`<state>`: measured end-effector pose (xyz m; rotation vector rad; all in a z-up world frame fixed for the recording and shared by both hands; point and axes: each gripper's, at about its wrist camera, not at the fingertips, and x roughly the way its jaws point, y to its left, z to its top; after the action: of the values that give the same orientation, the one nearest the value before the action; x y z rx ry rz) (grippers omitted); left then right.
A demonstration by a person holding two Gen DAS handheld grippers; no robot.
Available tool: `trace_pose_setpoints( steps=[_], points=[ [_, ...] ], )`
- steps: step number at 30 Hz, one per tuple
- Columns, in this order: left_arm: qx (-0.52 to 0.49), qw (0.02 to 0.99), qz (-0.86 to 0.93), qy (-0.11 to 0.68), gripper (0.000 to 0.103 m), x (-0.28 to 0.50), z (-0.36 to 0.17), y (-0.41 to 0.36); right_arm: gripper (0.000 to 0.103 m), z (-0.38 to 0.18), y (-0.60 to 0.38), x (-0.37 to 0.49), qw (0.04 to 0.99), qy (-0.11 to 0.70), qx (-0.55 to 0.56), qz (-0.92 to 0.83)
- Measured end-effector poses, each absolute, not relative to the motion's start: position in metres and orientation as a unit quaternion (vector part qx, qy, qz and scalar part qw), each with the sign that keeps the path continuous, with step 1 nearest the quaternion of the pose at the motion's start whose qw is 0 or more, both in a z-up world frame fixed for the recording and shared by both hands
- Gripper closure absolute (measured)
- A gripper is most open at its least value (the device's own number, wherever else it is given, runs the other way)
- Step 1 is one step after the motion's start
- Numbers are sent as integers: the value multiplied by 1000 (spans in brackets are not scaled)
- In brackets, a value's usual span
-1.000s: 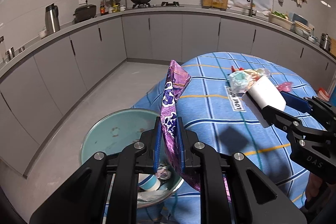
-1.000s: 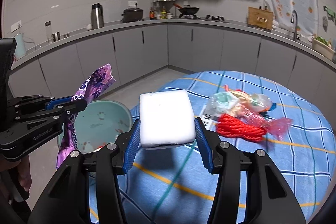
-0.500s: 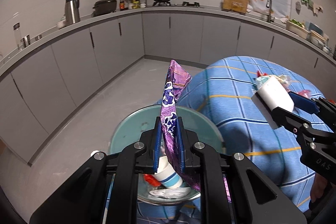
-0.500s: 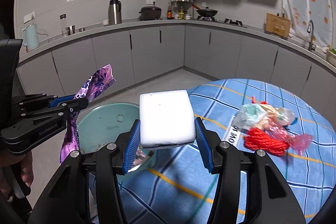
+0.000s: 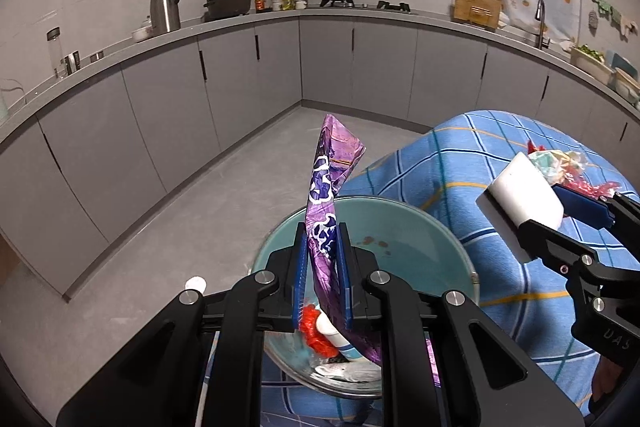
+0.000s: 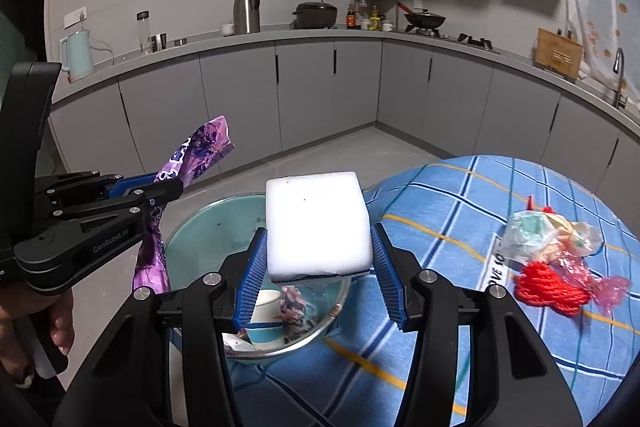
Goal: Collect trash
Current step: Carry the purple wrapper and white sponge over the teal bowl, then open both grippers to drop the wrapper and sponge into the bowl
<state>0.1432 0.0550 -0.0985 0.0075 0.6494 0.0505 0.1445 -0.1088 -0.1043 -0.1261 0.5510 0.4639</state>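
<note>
Left gripper (image 5: 323, 267) is clamping a purple wrapper (image 5: 329, 195) upright, just above the bin (image 5: 424, 223). Right gripper (image 6: 318, 267) is gripping a white sponge (image 6: 318, 223) over the bin (image 6: 188, 235). More trash (image 6: 552, 263) is lying on the table (image 6: 460, 227), right of it.

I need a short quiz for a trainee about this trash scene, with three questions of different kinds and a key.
1. True or false: the left claw is shut on the purple wrapper.
2. What does the right claw hold? A) white foam block B) paper cup C) red net
3. Fill in: below both claws sits a teal ____ with trash inside.

Key
1. True.
2. A, the white foam block.
3. Bowl; a paper cup lies in it. A red net is on the blue checked tablecloth.
</note>
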Motion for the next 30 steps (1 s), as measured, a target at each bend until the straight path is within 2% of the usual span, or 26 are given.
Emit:
trace_pose_setpoints(
  steps=[20, 22, 23, 24, 26, 27, 30],
  points=[
    [-8, 942, 30, 334, 87, 151, -109, 60, 51, -118, -86, 164, 924, 285, -62, 249],
    [-9, 942, 32, 335, 86, 152, -111, 60, 48, -121, -86, 166, 924, 283, -57, 249],
    [-11, 942, 33, 335, 86, 153, -111, 62, 43, -122, -86, 167, 925, 282, -54, 250],
    [-12, 941, 33, 335, 82, 153, -111, 63, 40, -123, -87, 169, 925, 282, -50, 248],
    [-11, 942, 34, 335, 77, 153, -112, 64, 39, -125, -91, 170, 926, 284, -43, 245],
    [-12, 942, 35, 334, 70, 153, -112, 65, 39, -126, -92, 171, 926, 286, -41, 244],
    [-12, 942, 37, 333, 64, 152, -112, 65, 37, -127, -97, 171, 927, 286, -37, 238]
  ],
)
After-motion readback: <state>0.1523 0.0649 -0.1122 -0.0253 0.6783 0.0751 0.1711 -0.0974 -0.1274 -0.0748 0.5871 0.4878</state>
